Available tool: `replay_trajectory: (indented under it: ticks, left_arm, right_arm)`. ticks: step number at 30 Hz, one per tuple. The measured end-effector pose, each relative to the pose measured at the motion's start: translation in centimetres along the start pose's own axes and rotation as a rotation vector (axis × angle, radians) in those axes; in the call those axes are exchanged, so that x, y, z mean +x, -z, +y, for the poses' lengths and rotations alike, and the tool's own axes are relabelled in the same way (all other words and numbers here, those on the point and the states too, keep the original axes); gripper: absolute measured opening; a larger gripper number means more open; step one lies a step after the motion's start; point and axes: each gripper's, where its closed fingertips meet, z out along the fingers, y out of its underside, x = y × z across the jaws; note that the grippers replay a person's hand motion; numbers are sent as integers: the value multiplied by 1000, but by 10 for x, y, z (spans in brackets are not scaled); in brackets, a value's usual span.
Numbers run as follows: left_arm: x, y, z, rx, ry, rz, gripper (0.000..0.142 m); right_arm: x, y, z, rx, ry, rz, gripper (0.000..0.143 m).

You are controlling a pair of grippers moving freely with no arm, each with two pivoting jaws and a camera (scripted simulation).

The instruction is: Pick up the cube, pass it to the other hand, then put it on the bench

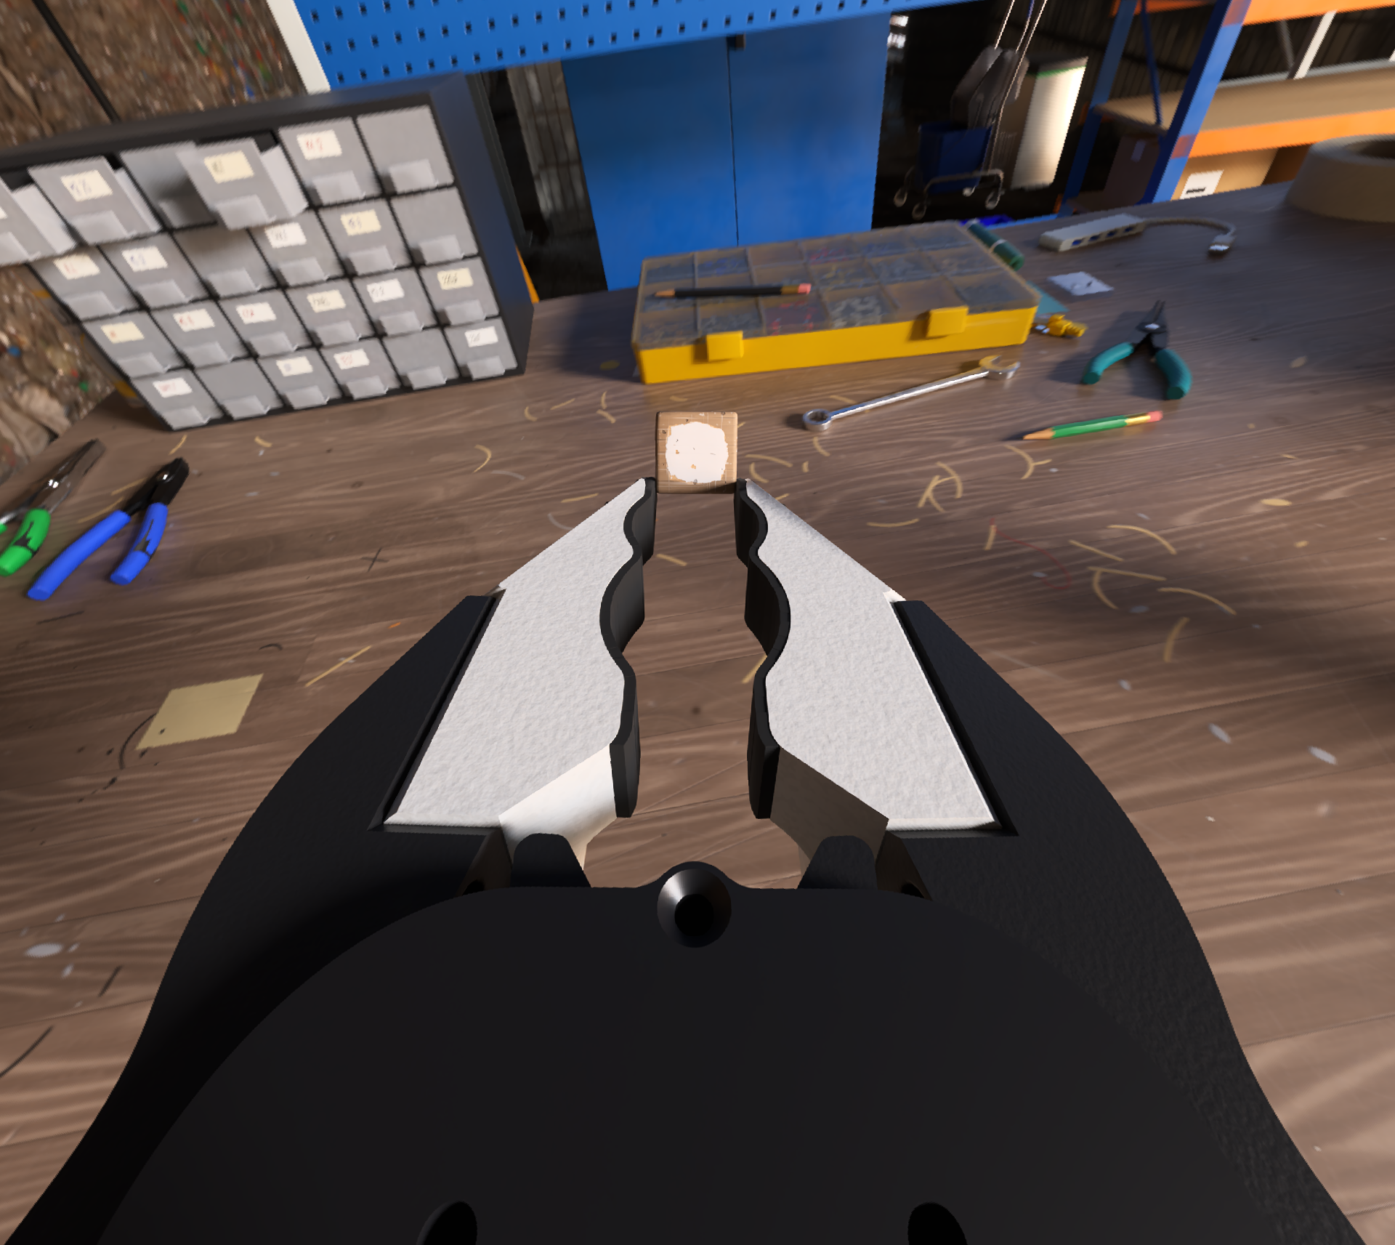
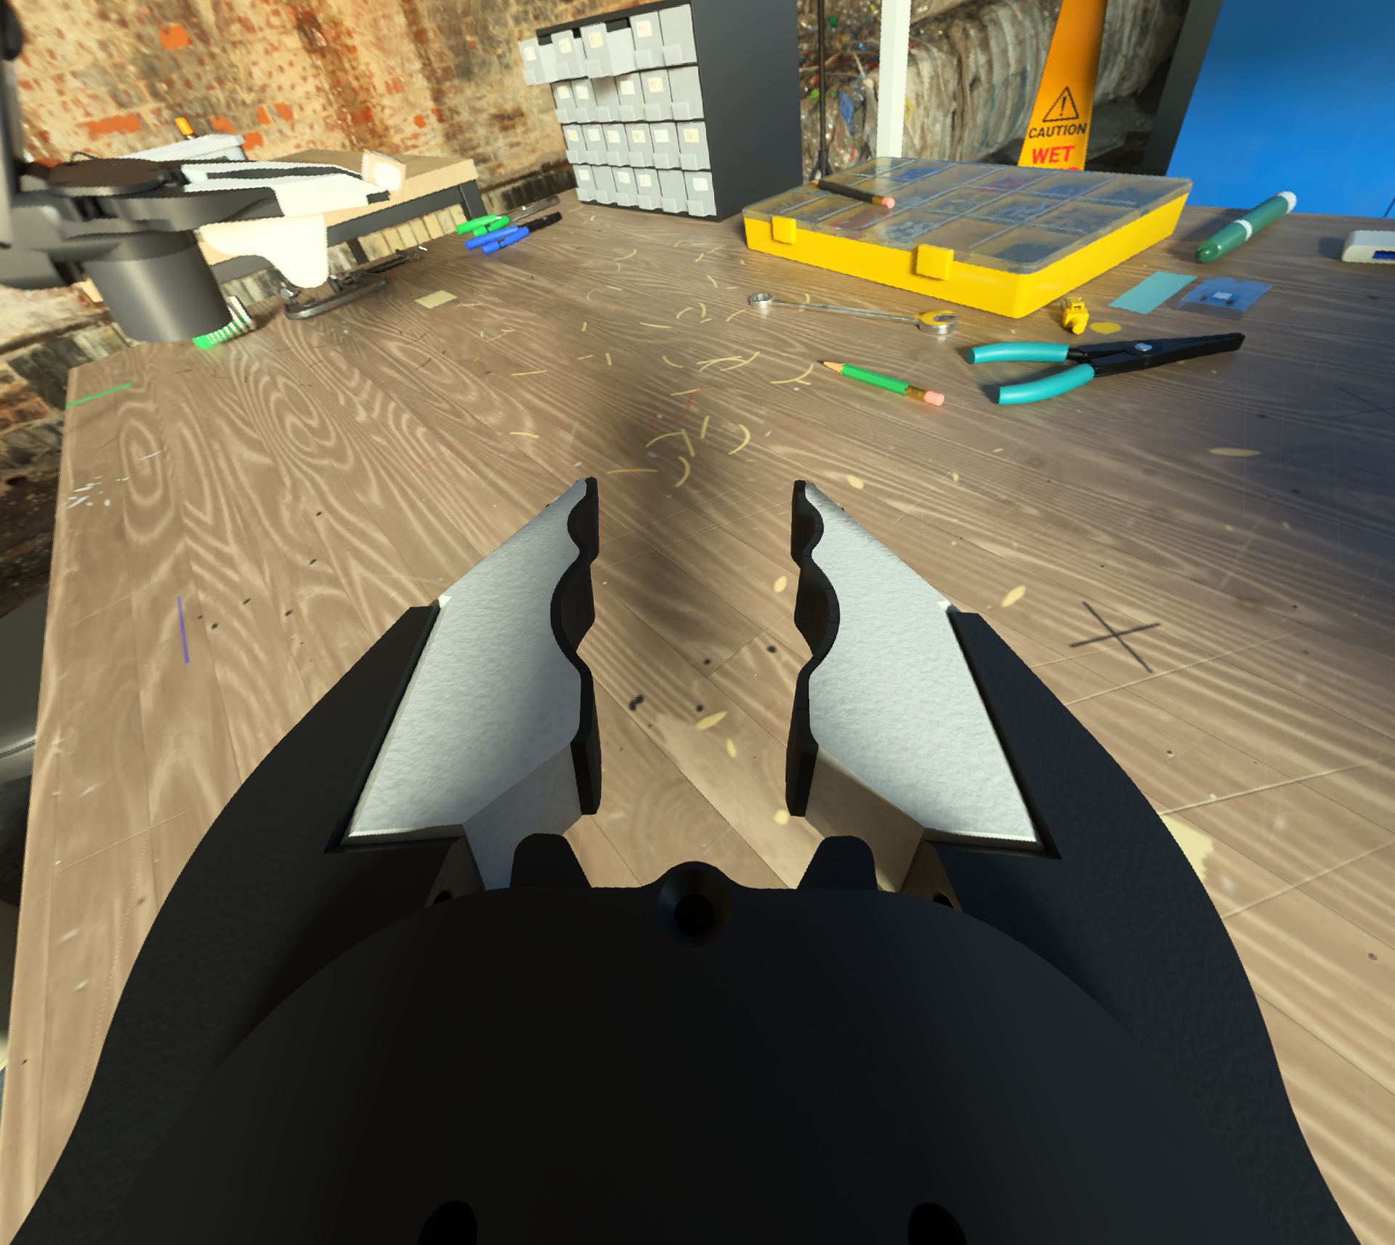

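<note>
The small tan cardboard-coloured cube with a white patch on its near face (image 1: 696,452) sits at the tips of the left hand-held gripper (image 1: 694,488). The two white fingers with black inner pads have only a narrow gap, about as wide as the cube, and their tips touch its lower corners. From the right wrist view the same left hand-held gripper (image 2: 377,182) is seen sideways, well above the brown wooden bench (image 2: 377,454), near its far left corner, with the cube (image 2: 381,168) at its tip. So I judge the cube is held and lifted, not lying on the bench.

It is probably held by its end so that most of the cube stays free for the other side to take it.

The right hand-held gripper (image 2: 694,499) is wide apart and holds nothing. It hangs over the middle of the bench, toward the near edge, and looks to be waiting for the pass.

The cube has no long axis, its sides being equal. Its white face points back toward the left camera, and its edges stand nearly upright.
</note>
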Motion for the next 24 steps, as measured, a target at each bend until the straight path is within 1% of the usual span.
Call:
replay_trajectory:
  ticks: [2, 4, 7, 9, 10, 11, 14, 15, 16, 18, 19, 21, 23, 24]
  left_arm:
    - [14, 5, 0, 29, -31, 7, 20]
    - [22, 6, 2, 8, -73, 8, 20]
    - [34, 5, 7, -3, -39, 83, 20]
    - [50, 3, 9, -2, -35, 187, 20]
    - [62, 1, 8, 11, -44, 257, 20]
    - [80, 1, 6, 28, -49, 363, 20]
    - [148, 11, -7, 109, -19, 828, 20]
    - [167, 13, -13, 153, -32, 941, 20]
    - [182, 13, -18, 195, -58, 1008, 20]
    - [208, 11, -27, 283, -136, 1087, 20]
    - [218, 11, -31, 319, -176, 1121, 20]
    - [236, 10, -37, 375, -241, 1180, 20]
    - [249, 10, -40, 400, -288, 1221, 20]
    - [254, 9, -39, 401, -308, 1237, 20]
  right_arm:
    - [1, -2, 1, -7, 3, 16, 51]
    - [0, -4, 1, -9, 8, 23, 51]
    - [-1, -8, 2, -21, 23, 31, 50]
    - [-3, -14, 3, -30, 21, 19, 50]
    - [-6, -18, 2, -36, 8, -6, 50]
    - [-11, -24, 0, -42, -27, -53, 50]
    - [-37, -47, -15, -62, -261, -312, 51]
    - [-46, -54, -21, -84, -361, -413, 54]
    - [-55, -61, -29, -99, -471, -514, 56]
    - [-66, -70, -47, -94, -714, -705, 60]
    - [-69, -75, -53, -98, -811, -772, 61]
    - [-74, -83, -53, -160, -910, -830, 64]
    - [-75, -86, -55, -160, -992, -882, 68]
    - [-74, -86, -57, -154, -1039, -912, 67]
